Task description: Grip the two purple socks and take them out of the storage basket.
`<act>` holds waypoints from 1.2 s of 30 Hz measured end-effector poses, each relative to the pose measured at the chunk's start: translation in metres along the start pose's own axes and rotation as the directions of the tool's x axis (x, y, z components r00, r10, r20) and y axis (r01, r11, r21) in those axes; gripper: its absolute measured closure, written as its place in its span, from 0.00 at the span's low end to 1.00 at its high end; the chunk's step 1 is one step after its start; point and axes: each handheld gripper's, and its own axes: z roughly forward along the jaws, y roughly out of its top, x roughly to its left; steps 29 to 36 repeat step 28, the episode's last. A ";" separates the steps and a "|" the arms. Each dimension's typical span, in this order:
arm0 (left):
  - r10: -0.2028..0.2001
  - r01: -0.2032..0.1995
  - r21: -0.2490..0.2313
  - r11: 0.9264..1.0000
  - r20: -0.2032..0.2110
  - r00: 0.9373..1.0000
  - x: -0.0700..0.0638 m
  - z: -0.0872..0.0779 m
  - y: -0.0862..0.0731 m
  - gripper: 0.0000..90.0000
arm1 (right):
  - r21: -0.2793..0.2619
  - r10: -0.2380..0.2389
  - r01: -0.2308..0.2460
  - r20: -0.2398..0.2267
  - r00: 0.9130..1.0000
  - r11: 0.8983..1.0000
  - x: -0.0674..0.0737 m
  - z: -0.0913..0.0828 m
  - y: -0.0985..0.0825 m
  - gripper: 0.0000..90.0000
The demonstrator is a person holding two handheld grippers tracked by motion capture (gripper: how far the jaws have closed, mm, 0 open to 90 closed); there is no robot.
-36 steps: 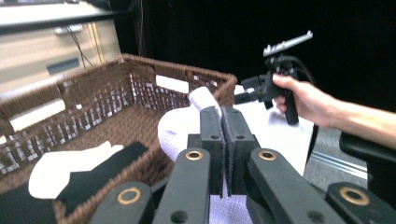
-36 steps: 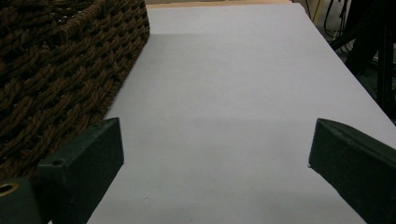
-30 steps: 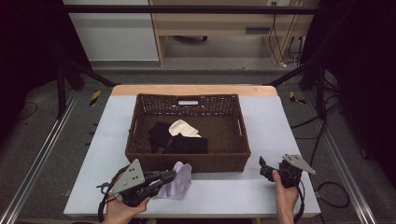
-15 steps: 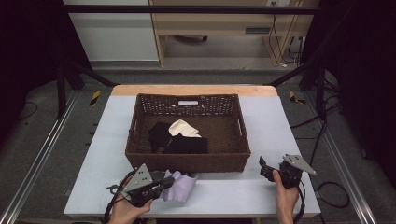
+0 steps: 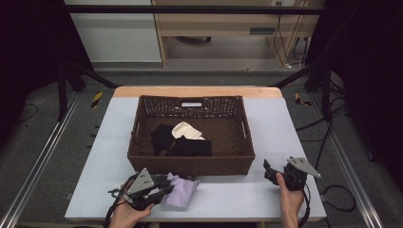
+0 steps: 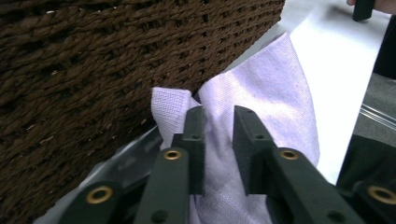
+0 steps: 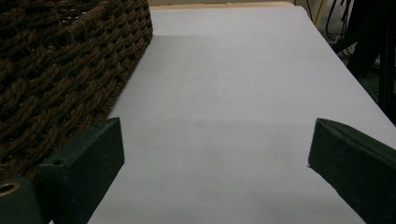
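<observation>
High view: no label or writing can be read on anything here. The left tool (image 5: 164, 189) lies low at the tabletop's (image 5: 294, 128) near edge, at about 7 o'clock from the wicker basket (image 5: 190, 164), the person's hand gripping it from below. Its jaws have just been opening and now stand a little apart, with a fold of the lilac cloth (image 5: 183, 192) lying between them; in the left gripper view the cloth (image 6: 271, 93) rests against the basket's (image 6: 93, 60) front wall on the tabletop. The right tool (image 5: 267, 171) rests at about 4 o'clock from the basket, jaws spread wide with nothing between them, bare tabletop (image 7: 243, 93) ahead and room along the basket's right side.
</observation>
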 end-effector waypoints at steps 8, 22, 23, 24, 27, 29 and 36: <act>-0.006 -0.002 -0.079 0.997 -0.098 0.995 0.009 -0.015 -0.004 0.53 | 0.001 -0.003 0.003 -0.003 1.000 1.000 0.000 0.000 0.000 0.05; -0.085 0.061 -0.128 0.990 -0.195 0.977 0.031 -0.043 -0.019 0.49 | 0.000 -0.002 0.002 -0.001 1.000 1.000 0.000 0.000 0.000 0.04; -0.087 0.062 -0.133 0.989 -0.199 0.976 0.032 -0.044 -0.020 0.48 | 0.000 -0.002 0.002 -0.002 1.000 1.000 0.000 0.000 0.000 0.05; -0.088 0.061 -0.136 0.989 -0.202 0.975 0.033 -0.044 -0.020 0.47 | -0.001 -0.002 0.002 -0.002 1.000 1.000 0.000 0.000 0.000 0.04; -0.086 0.057 -0.138 0.989 -0.214 0.973 0.034 -0.044 -0.020 0.46 | -0.004 -0.003 0.003 0.000 1.000 1.000 0.000 -0.001 0.000 0.04; -0.087 0.057 -0.141 0.988 -0.215 0.973 0.034 -0.044 -0.019 0.46 | -0.005 -0.003 0.003 0.001 1.000 1.000 0.000 -0.001 0.000 0.04; -0.087 0.057 -0.141 0.988 -0.215 0.973 0.034 -0.044 -0.019 0.46 | -0.005 -0.003 0.003 0.001 1.000 1.000 0.000 -0.001 0.000 0.04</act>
